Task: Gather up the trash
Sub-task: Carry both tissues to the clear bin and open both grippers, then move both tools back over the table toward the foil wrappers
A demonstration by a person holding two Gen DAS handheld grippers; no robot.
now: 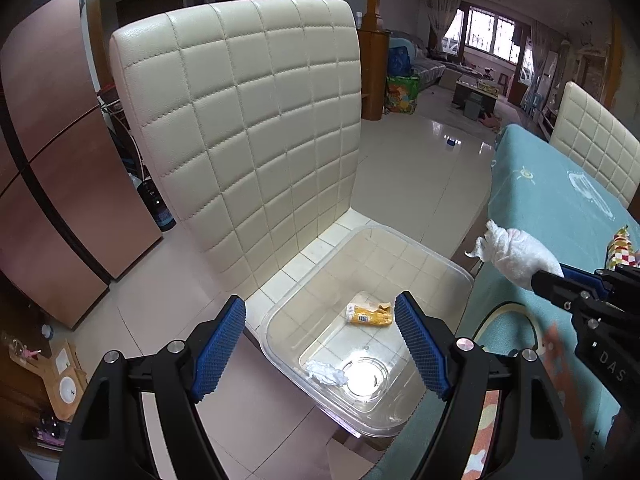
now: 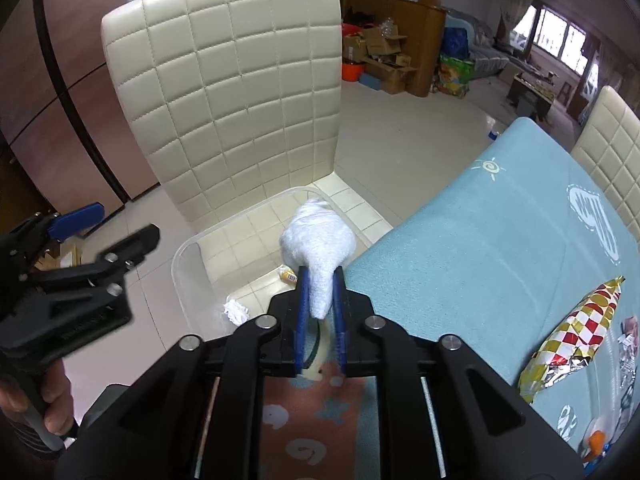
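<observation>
**Tissue wad held at the bin's edge**

The right claw (image 2: 319, 298) is gripping a white tissue wad (image 2: 318, 242) above the desk (image 2: 460, 240) edge. The left claw (image 1: 320, 346), marked "DAS", is hanging open over the clear bin (image 1: 456, 266) on the chair (image 1: 240, 120), where a yellow wrapper (image 1: 368, 314) is lying.

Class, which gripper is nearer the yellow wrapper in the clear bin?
Left. The left gripper hangs open right over the bin, its fingers framing the yellow wrapper. The right gripper, shut on a white tissue wad, is off beside the bin's edge.
</observation>
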